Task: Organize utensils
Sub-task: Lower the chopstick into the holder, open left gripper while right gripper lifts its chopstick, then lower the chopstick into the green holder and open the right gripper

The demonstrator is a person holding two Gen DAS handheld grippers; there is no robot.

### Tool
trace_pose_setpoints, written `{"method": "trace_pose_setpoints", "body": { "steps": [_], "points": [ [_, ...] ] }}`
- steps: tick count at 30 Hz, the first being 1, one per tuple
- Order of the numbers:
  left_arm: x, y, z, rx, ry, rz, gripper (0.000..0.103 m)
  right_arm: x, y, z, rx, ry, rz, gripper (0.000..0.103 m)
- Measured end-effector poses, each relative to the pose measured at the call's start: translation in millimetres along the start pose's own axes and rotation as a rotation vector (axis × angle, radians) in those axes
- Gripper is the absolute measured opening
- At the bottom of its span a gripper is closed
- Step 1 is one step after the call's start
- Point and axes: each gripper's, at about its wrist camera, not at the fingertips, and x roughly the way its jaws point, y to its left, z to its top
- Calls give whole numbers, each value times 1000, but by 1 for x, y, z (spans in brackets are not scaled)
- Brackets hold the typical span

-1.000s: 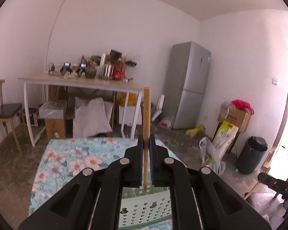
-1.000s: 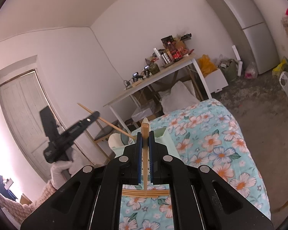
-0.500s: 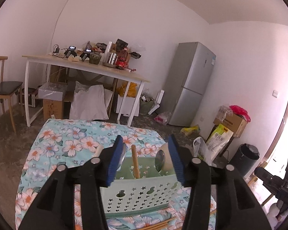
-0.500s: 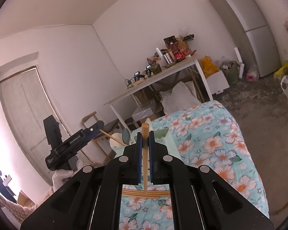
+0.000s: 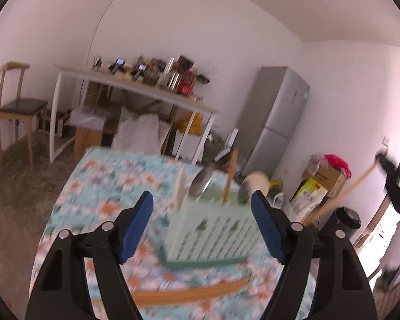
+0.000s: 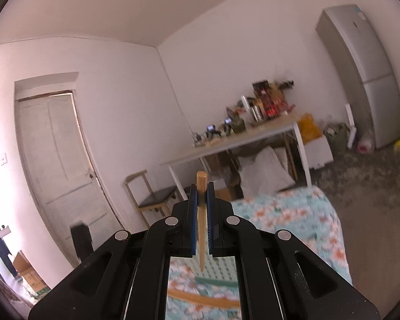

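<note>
A pale green perforated utensil caddy (image 5: 213,229) stands on the floral tablecloth (image 5: 106,186). It holds an upright wooden chopstick (image 5: 230,178), metal spoons (image 5: 200,184) and a white utensil (image 5: 180,192). My left gripper (image 5: 202,213) is just short of the caddy. Its jaws are opening and nothing is pinched between them. More chopsticks (image 5: 194,293) lie on the cloth under it. My right gripper (image 6: 201,186) is shut on one wooden chopstick (image 6: 201,181), held above the cloth. It also shows at the far right of the left wrist view, as the right gripper (image 5: 394,184) with its chopstick (image 5: 341,200).
Behind the cloth stands a white table (image 5: 136,88) loaded with clutter, with boxes and a white sack under it. A wooden chair (image 5: 16,106) is at the left, a grey fridge (image 5: 274,117) at the right. Cartons and a black bin (image 5: 344,221) line the right wall.
The left gripper let go of its chopstick, which now stands in the caddy, and its jaws spread wide as it sank and drew back. The right gripper rose with its chopstick.
</note>
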Motion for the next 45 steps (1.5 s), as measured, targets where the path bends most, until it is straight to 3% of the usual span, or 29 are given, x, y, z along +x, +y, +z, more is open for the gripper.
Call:
{"method": "trace_pose_setpoints", "body": {
  "steps": [8, 15, 29, 33, 35, 45],
  "points": [
    [3, 23, -64, -64, 166, 19, 74, 14, 17, 21, -71, -68, 5, 4],
    [12, 10, -86, -32, 208, -3, 74, 52, 23, 20, -145, -51, -25, 4],
    [17, 6, -92, -1, 226, 2, 75, 135, 18, -48, -230, 172, -131, 6],
    [18, 7, -92, -4, 226, 2, 75, 129, 18, -54, -219, 189, -128, 12],
    [18, 7, -92, -4, 226, 1, 75, 125, 18, -52, -215, 181, -130, 22],
    [19, 1, -93, 6, 232, -6, 75, 79, 16, -47, -183, 132, -144, 32]
  ]
}}
